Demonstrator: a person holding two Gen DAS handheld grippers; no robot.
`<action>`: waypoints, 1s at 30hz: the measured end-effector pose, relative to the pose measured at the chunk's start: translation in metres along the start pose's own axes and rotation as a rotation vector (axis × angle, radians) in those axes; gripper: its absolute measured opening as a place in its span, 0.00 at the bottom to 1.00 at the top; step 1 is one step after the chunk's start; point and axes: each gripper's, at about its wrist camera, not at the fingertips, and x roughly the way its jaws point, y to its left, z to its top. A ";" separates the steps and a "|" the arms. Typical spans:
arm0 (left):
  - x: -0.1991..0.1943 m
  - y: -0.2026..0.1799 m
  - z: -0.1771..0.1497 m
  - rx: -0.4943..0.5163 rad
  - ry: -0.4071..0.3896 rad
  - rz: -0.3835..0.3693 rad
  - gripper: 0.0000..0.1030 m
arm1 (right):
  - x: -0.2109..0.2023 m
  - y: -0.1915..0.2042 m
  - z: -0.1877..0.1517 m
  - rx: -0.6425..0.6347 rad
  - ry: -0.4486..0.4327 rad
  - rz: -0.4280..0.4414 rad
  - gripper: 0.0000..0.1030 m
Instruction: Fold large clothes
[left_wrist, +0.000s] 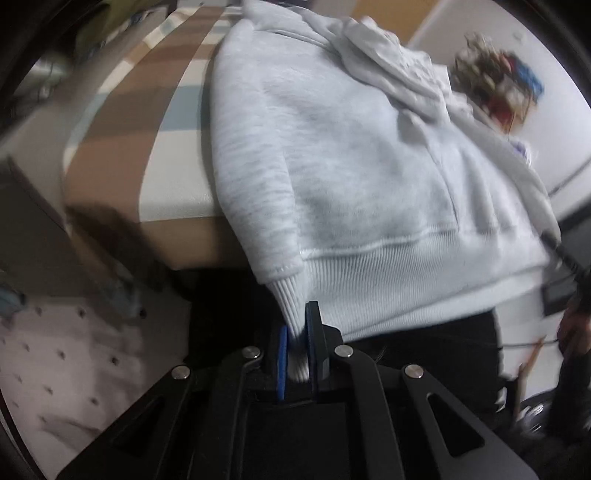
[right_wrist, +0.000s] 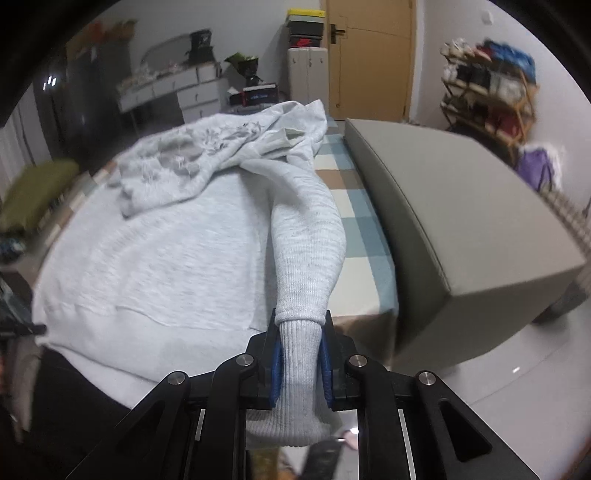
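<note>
At bottom centre of each wrist view, the left gripper (left_wrist: 297, 341) and right gripper (right_wrist: 301, 354) each pinch 1 ribbed sleeve cuff. Beyond them, the grey hoodie (right_wrist: 147, 258) lies on the checked bed (right_wrist: 354, 206). Carry both cuffs inward evenly, keeping the sleeves taut, not twisted.

My left wrist camera looks steeply down along my left gripper (left_wrist: 297, 347), close over the bed's near edge. My right wrist camera looks along my right gripper (right_wrist: 301, 354), slanting across the bed toward the door (right_wrist: 369, 59). Both share the grey hoodie (left_wrist: 351, 166) (right_wrist: 147, 258) and the checked sheet (left_wrist: 155, 110) (right_wrist: 354, 206).
</note>
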 end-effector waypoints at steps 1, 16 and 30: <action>-0.002 0.002 0.000 0.003 0.003 0.018 0.04 | -0.001 0.003 0.000 -0.019 0.006 -0.022 0.16; 0.015 0.023 0.003 -0.238 -0.038 -0.412 0.73 | -0.007 -0.049 0.012 0.431 -0.049 0.554 0.17; 0.031 0.023 0.005 -0.250 -0.133 -0.672 0.03 | 0.030 -0.030 0.011 0.479 0.051 0.680 0.24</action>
